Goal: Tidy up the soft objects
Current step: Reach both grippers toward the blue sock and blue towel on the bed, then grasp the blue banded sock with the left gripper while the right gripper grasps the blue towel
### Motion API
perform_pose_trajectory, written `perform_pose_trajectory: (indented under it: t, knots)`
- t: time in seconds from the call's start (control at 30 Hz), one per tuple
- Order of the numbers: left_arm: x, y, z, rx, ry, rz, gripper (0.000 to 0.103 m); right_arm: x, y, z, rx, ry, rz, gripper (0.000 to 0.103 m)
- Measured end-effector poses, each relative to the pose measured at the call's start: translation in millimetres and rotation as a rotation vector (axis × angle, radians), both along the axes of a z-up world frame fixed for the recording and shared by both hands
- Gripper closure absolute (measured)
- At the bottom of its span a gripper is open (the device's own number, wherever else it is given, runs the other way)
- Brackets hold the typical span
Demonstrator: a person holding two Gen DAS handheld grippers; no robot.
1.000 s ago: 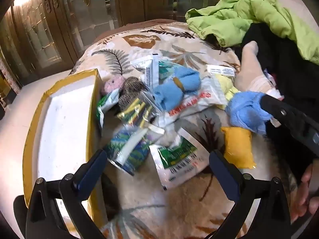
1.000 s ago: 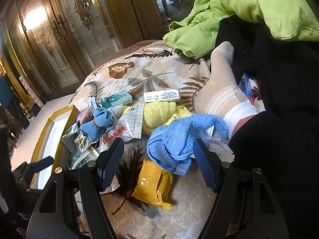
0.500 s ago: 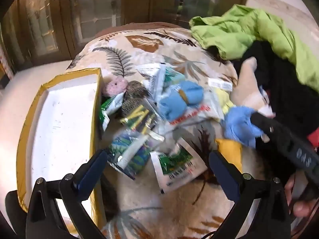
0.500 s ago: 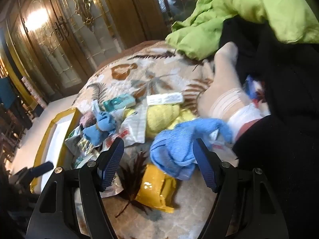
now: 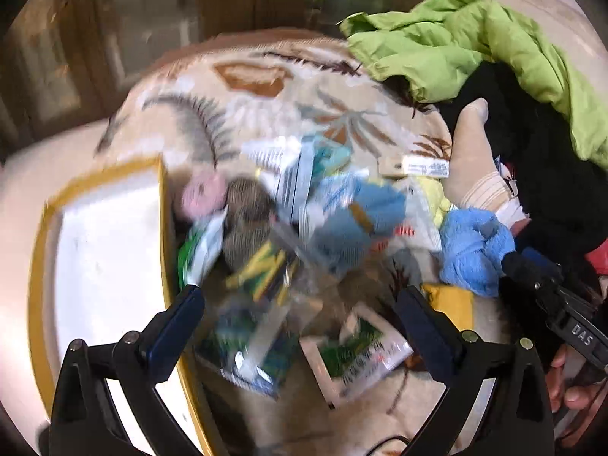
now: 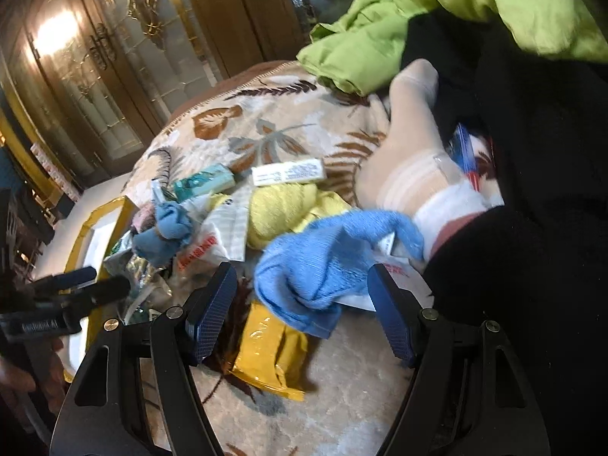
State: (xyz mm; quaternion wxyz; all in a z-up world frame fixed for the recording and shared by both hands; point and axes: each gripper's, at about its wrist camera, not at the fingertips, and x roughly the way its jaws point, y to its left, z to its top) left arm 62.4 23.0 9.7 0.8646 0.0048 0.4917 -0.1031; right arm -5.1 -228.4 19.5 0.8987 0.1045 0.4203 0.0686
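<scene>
The leaf-patterned beige blanket [image 6: 273, 144] is crowded by a yellow-rimmed white tray [image 5: 106, 266] at its left edge, with bare room only nearest the cameras. The crumpled light-blue towelling cloth [image 6: 319, 262] is framed between the spread jaws of the right gripper [image 6: 300, 304], ungripped; the left gripper [image 5: 300, 326] is likewise held wide over blurred packets. "DAS" is read on the right gripper's body.

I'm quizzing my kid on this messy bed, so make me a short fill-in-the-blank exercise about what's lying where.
1. The crumpled sock between the open right tool's fingers is coloured ____.
2. The flat packet lying just below that sock is coloured ____.
3. The jacket heaped at the far end of the bed is coloured ____.
4. The white tray at the left has a rim coloured ____.

Missing words: blue; yellow; green; yellow
</scene>
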Motion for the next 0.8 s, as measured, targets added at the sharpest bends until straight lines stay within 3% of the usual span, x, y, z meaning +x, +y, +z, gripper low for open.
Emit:
perform_pose_trajectory:
  t: [0.2,0.47,0.8]
  knots:
    - [16,-3,2,0.028,-0.045,-0.033,0.002,6,1,-5,-0.004,0.027,-0.002,0.031]
    - [33,-33,-11,0.048,-0.025,-0.136,0.002,23,3,-13,0.008,0.075,-0.007,0.030]
    - [43,-41,-29,0.053,0.022,-0.136,0.002,49,3,-32,0.004,0.153,-0.016,0.030]
